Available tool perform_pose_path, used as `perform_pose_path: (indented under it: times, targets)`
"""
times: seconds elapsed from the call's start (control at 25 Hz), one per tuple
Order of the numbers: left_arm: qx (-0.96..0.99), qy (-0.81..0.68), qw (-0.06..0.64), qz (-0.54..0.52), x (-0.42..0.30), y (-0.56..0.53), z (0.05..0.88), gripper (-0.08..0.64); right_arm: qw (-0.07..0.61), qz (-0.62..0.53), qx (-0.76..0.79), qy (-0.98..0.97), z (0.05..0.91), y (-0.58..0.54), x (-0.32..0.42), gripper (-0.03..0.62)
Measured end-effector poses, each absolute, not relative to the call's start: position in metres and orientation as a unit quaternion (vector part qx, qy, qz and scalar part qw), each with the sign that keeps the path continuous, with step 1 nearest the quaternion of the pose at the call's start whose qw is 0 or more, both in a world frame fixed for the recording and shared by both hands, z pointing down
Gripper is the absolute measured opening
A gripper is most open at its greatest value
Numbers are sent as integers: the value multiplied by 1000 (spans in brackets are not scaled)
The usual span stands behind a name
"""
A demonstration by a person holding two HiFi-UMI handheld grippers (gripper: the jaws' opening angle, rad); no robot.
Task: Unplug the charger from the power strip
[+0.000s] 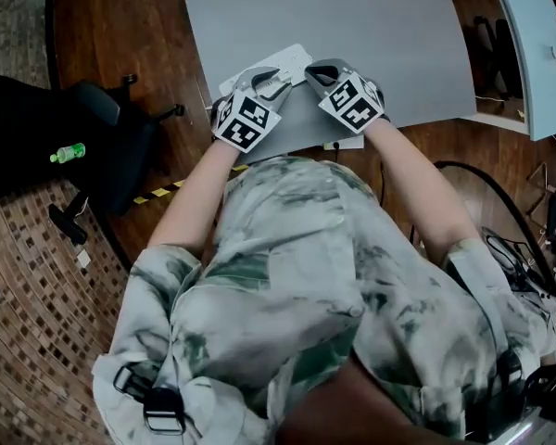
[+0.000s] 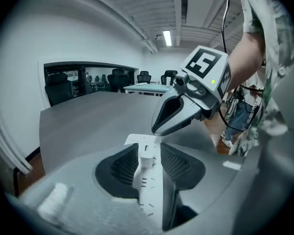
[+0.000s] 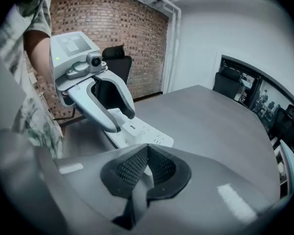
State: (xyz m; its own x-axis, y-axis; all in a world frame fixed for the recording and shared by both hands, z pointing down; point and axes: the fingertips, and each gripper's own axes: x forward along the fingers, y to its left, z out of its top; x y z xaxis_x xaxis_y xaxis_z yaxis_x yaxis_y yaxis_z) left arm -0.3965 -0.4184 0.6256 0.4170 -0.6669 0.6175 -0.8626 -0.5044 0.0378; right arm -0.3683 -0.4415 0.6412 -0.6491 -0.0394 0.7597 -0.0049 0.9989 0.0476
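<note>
Left tool clamps charger on power strip lying along its jaws; right tool closed.

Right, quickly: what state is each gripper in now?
Left gripper: closed on the power strip.
Right gripper: jaws together; a white sliver shows between them, but what it is cannot be told.

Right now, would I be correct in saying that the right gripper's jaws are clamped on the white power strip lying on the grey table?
Not quite: it is the left gripper whose jaws are clamped on the white power strip lying on the grey table. The left gripper view shows the strip filling the gap between them. The right gripper has its jaws together.
</note>
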Motion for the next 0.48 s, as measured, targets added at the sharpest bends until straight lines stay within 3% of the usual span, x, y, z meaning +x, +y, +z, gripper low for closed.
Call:
perform_pose_path:
  times: [0.48]
  targets:
    - [835, -408, 179, 323, -371, -432, 655, 103, 495, -62, -37, -866, 674, -432, -371, -5]
